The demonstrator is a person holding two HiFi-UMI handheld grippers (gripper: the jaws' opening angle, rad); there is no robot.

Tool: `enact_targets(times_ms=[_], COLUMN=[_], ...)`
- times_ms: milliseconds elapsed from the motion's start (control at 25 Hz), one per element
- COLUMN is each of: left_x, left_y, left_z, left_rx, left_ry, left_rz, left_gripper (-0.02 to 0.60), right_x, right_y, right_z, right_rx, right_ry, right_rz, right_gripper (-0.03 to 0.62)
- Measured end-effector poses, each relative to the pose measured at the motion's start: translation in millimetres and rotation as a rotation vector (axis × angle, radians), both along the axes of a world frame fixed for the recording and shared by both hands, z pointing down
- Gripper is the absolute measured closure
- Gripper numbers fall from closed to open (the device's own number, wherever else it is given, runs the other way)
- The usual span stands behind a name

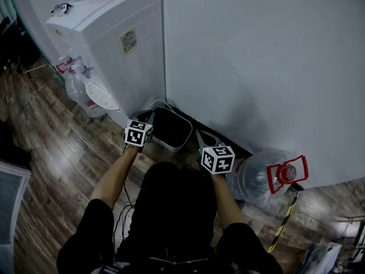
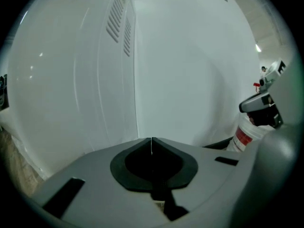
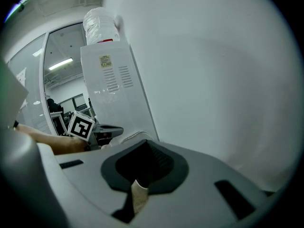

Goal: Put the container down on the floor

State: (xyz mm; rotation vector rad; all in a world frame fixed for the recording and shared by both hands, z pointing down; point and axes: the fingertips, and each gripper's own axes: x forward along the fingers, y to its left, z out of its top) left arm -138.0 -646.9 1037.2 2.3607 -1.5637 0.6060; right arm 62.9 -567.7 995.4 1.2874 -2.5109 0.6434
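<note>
The container, a dark bin with a pale rim, looks to be on the floor at the foot of the wall. It is tucked between the white water dispenser at 10 o'clock and the big water bottle lying on its side at 4 o'clock. The left tongs are pressed together with nothing in them, just a hairline seam between the pads. The right tongs are closed and empty too, both aimed up the bare wall. So the set-down reads as done, or all but done. Here is where it could sour: the left tongs sit just beside the bin's 9 o'clock edge, so a careless pull-away could nudge or tip it. A pale cable loops down the wall right at its 12 o'clock side, where it could snag or be pinched. The bottle with its red handle lies near the 4 o'clock side, and one knock could roll it into the bin. On writing, there is little to call. The dispenser carries a yellowish label above its vent slots, but the print is too small to read. The cubes on the tongs show only black-and-white square markers, and no brand name comes through anywhere.
</note>
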Motion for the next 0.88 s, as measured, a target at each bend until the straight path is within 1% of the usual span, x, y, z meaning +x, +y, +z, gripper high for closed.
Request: enact_targets(times_ms=[160,280,520,720,880], left_x=[11.2,21.3,34.0,46.3,50.0], left_y=[0.2,-0.1,-6.8,-9.4,-8.1], left_z=[-21.7,-40.8,-88.1,-132.4,-178.4], left_rx=[0.035,0.052,0.087,0.074,0.05], left_ry=[0.03,0.056,0.056,0.076,0.079], left_rz=[0.016,0.033,0.072,0.081,0.083], left_gripper=[0.568,0.567,0.568,0.568,0.566], right_x=[-1.2,-4.2,-15.4,-11.8,-12.3], right_y=[-0.2,-4.7,-13.2,-16.5,-17.6], right_z=[-10.4,-21.2,-66.9,-111.7,-163.2], right_rx=[0.038,0.045,0.063,0.036,0.015], right_ry=[0.006,0.005,0.006,0.025,0.037], right_rz=[0.01,0.03,0.022,0.025,0.016], right_gripper=[0.584,0.585,0.585,0.585,0.585])
